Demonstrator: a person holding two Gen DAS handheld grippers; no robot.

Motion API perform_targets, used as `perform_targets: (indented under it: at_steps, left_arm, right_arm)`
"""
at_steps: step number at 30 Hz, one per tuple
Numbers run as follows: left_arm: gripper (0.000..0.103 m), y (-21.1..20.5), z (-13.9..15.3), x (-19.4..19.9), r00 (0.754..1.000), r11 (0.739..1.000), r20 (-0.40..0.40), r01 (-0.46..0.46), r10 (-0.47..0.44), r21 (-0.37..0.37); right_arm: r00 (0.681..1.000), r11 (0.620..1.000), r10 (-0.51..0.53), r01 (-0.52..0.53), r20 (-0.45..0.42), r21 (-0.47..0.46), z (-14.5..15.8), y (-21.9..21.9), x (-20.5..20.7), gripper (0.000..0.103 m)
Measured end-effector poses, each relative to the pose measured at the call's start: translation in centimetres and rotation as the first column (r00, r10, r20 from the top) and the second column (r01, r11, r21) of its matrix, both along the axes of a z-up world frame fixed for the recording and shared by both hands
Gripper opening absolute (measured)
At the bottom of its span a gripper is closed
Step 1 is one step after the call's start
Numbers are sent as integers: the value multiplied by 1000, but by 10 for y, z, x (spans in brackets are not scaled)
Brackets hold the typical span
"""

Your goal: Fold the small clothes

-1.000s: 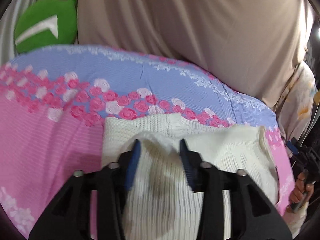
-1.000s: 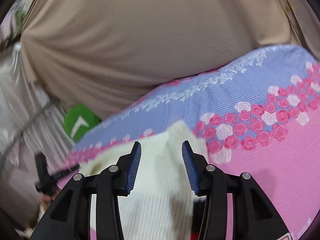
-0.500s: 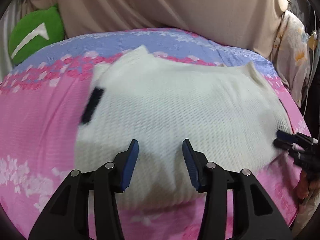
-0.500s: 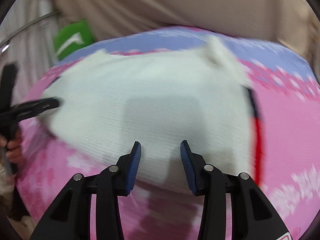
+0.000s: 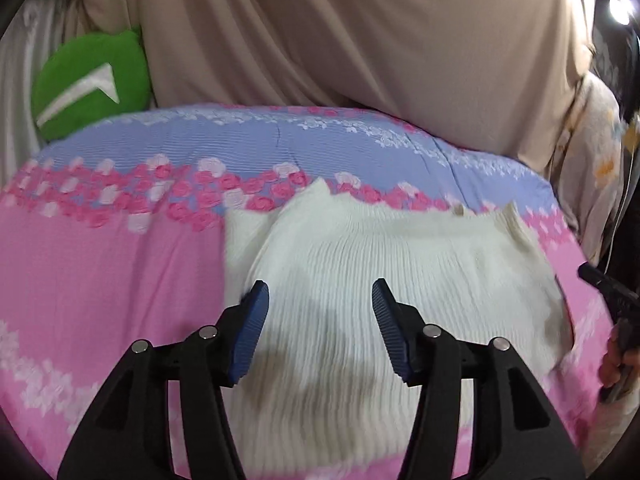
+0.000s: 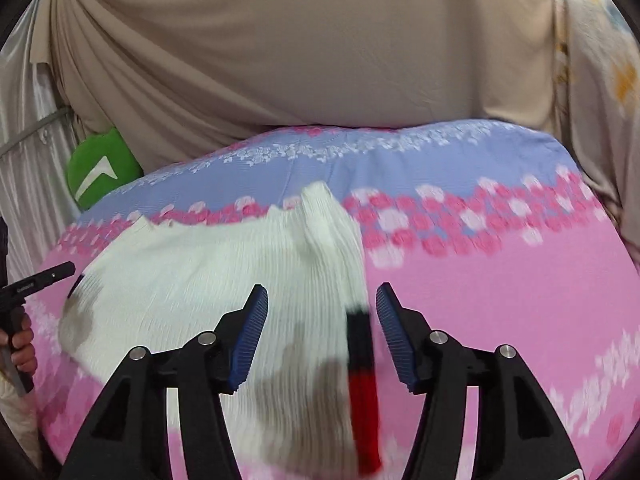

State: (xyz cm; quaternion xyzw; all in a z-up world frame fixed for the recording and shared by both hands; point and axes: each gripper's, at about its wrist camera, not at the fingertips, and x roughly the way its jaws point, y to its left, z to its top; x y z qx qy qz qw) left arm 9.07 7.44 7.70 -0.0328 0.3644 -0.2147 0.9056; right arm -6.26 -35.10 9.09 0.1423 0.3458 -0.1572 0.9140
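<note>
Both my left hand-held gripper (image 5: 320,300) and right hand-held gripper (image 6: 318,304) hover spread apart, empty, over the white knit top (image 5: 392,264); a shallow pinch could slip off its stretchy ribbing.

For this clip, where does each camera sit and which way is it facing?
Left wrist: on the left gripper, looking forward over the white knit; the other gripper and hand show at the right edge.
Right wrist: on the right gripper, facing the knit's red-and-black trim; the other gripper and hand show at the left edge.
Shared: knit, floral bedspread, green cushion, beige sheet.
</note>
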Motion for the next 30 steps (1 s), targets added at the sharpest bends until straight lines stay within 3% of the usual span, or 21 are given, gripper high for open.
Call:
perform_targets:
  at_steps: [3,7,8,9,10,12,15,17,19,20,23,26,30]
  left_arm:
    - [52,-7,-10,46,995,999,-96,-6,3,-36]
    - [50,-15,-29,83,991,999,-123,-52,52,8]
    - [37,-16,-32,88,990,998,-130,-51,54,21]
    - [9,-18,-36,91,989,999,-140,-43,47,27]
    - [8,-19,-40,94,987,998,-151,-45,50,36]
    - [7,-15,-38,94,991,998,-123,-55,59,30]
    - [7,-6,-30,88,995,996,-56,-81,83,29]
    - [7,-4,-34,93,993,995,-67,-92,94,38]
    - [7,-8,-50,102,989,993,-108,-93,101,71]
    - [7,-9,-56,105,988,992,-113,-98,106,79]
    - [8,-11,-50,99,990,990,-82,-105,113,97]
    - [10,-11,-35,78,991,983,-12,-132,135,127]
    - [13,-24,-3,20,993,992,91,-79,70,95]
  right_arm:
    - [999,1000,6,-5,-36,25,-9,-13,45,63]
    - [993,999,-8,14,-121,52,-34,-27,86,64]
    - [990,998,-5,15,-142,67,-40,-31,93,61]
    - [986,997,-10,23,-165,76,-47,-33,99,39]
    - [983,997,-14,28,-183,78,-51,-35,102,14]
    - [992,994,1,13,-123,112,-44,-35,95,10]
    - [999,987,1,-9,52,160,-18,-39,65,9]
    - [999,988,-37,35,6,147,-25,-48,67,9]
    - [989,985,-61,81,-131,153,-58,-61,84,10]
    - [990,977,-50,76,-135,197,-71,-66,87,12]
    - [993,967,-81,99,-83,235,-53,-69,72,22]
    - [994,980,-110,110,-9,164,-22,-49,46,25]
    - [998,994,49,-53,36,98,0,25,25,25]
